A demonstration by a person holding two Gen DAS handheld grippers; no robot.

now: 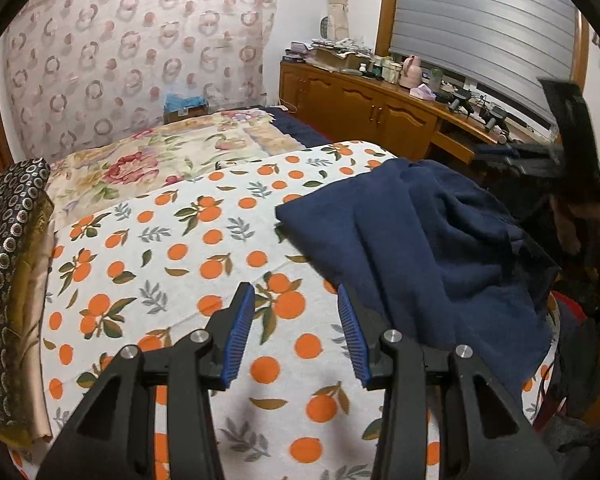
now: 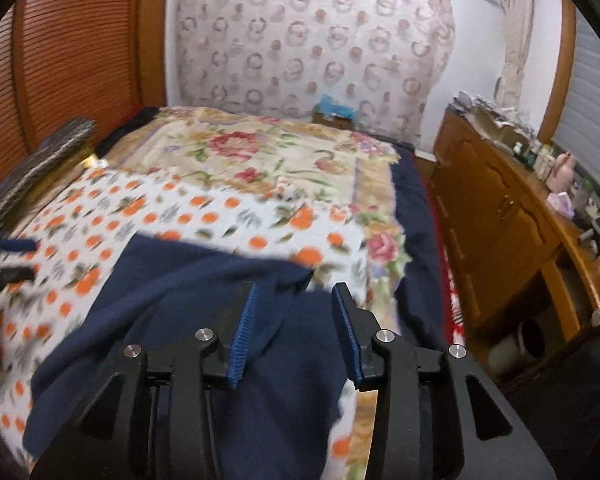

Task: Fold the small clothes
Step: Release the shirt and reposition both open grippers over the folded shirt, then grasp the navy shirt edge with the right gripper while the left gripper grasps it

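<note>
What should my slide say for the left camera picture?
Open left gripper above the orange-print blanket, beside a rumpled navy garment.

- Orange-print sheet point(image 1: 220, 240) covers the near part of the bed.
- Floral blanket point(image 1: 160, 156) lies beyond that sheet.
- Wooden cabinet point(image 1: 360, 108), cluttered on top, stands right of the bed.
- Patterned curtain point(image 1: 140, 60) hangs behind the bed.

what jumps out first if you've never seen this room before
The dark blue garment lies rumpled on the near right of the bed, over a white sheet printed with oranges. Farther back lies a floral blanket. Both grippers, left and right, hover with open, empty jaws.
</note>
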